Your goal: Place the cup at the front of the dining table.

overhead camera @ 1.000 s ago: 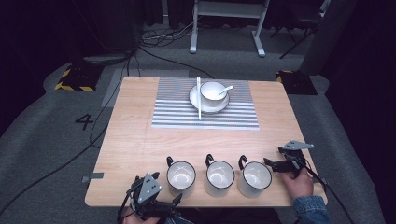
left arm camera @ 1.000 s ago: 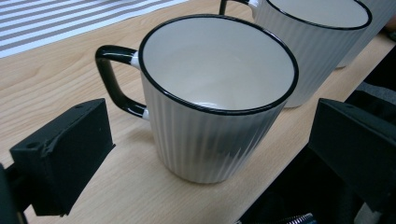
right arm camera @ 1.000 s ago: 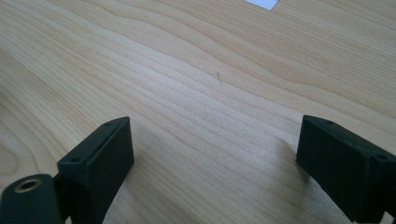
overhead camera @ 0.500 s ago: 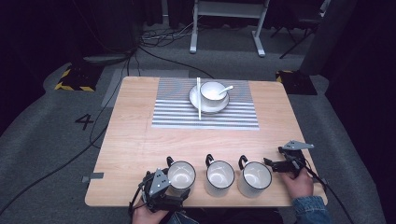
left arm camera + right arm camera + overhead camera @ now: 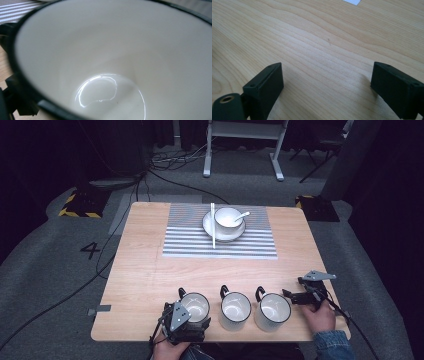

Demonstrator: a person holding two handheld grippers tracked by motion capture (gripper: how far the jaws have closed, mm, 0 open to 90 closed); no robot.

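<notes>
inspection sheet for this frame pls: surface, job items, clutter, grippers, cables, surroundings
Surface: wooden table, striped mat at the far side.
Job's things: three mugs in a row at the near edge, left mug, middle mug, right mug; bowl with spoon on a plate; chopsticks across the plate.
Clutter: nothing seen.
Grippers: left gripper at the left mug, jaw state unclear; right gripper open over bare wood.
Cables: floor cables beyond the table.
Surroundings: grey floor, marking "4".

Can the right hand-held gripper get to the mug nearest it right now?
Probably yes. The right hand-held gripper is open beside the right mug, with bare table between its jaws.
</notes>
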